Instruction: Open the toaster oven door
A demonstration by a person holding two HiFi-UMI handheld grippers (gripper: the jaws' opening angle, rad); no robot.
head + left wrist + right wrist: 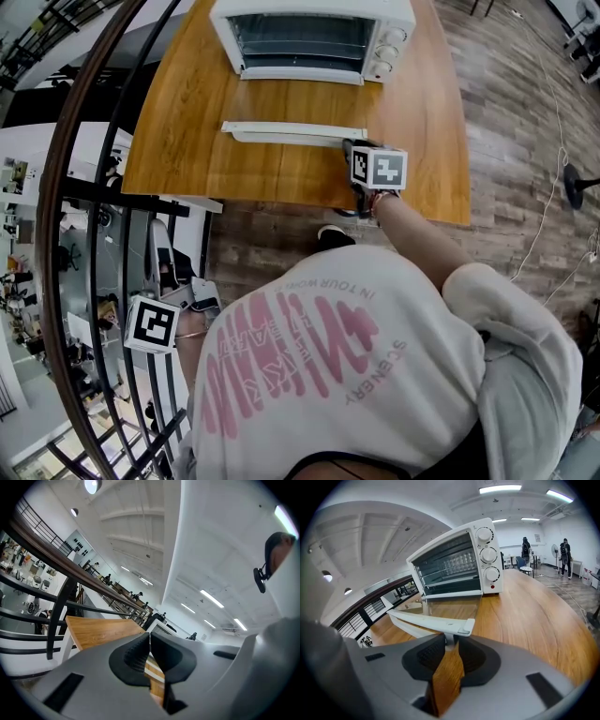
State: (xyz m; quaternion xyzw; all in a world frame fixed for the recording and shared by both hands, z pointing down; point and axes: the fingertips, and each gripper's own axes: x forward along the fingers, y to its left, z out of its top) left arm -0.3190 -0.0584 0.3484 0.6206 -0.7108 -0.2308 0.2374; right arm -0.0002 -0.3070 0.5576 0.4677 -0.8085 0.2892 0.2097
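The white, boxy toaster oven (309, 37) is set on the wood-grain table (422, 122), its glass door (450, 606) lowered flat. The door's white bar handle (291, 131) is clamped near its right end by the right gripper (449, 643). The left gripper (150, 645) is closed, its ribbed pads together on nothing.

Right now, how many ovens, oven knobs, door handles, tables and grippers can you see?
toaster oven: 1
oven knobs: 3
door handle: 1
wooden table: 1
grippers, the left gripper and the right gripper: 2
Total: 8
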